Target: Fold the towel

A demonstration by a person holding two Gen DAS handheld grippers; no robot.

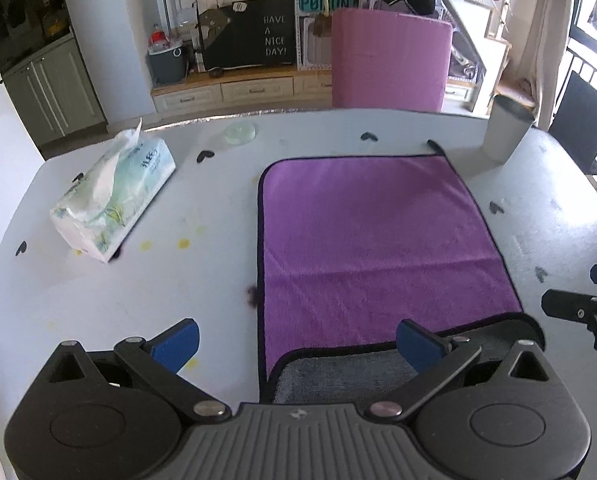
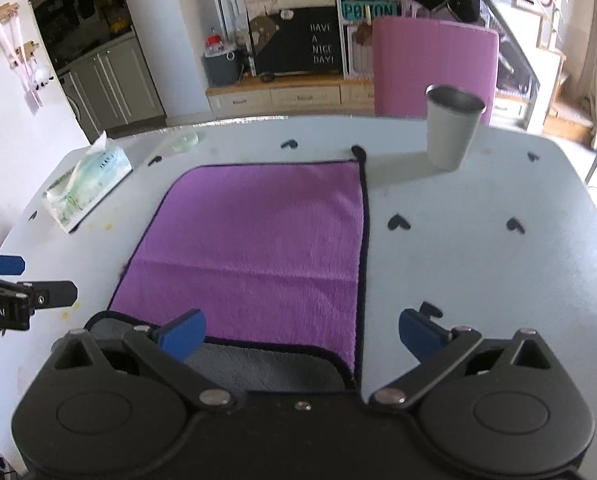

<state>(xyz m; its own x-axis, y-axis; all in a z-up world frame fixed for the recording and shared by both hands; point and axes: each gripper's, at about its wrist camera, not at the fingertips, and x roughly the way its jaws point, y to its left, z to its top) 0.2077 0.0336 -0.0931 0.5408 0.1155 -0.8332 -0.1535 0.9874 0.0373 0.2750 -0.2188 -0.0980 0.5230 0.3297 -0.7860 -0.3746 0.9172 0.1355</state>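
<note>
Left wrist view: purple towel [image 1: 378, 248] flat on white surface [image 1: 178, 280], near edge folded showing grey underside. Left tongs [image 1: 298, 344] spread wide, empty; right tongs [image 2: 302, 336] likewise. Tissue pack [image 1: 110, 196], cup [image 2: 450, 128] beside.

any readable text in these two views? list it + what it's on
"HAVE A NICE DAY!" on the black board on the far cabinet.
"PO?TON", middle letter hidden, on the teal sign beside the board.
"obot.AI", its start cut off by the frame edge, on the left gripper in the right wrist view.
Dark print on the tissue pack: too blurred to read.
Purple towel and cup: no text.
</note>
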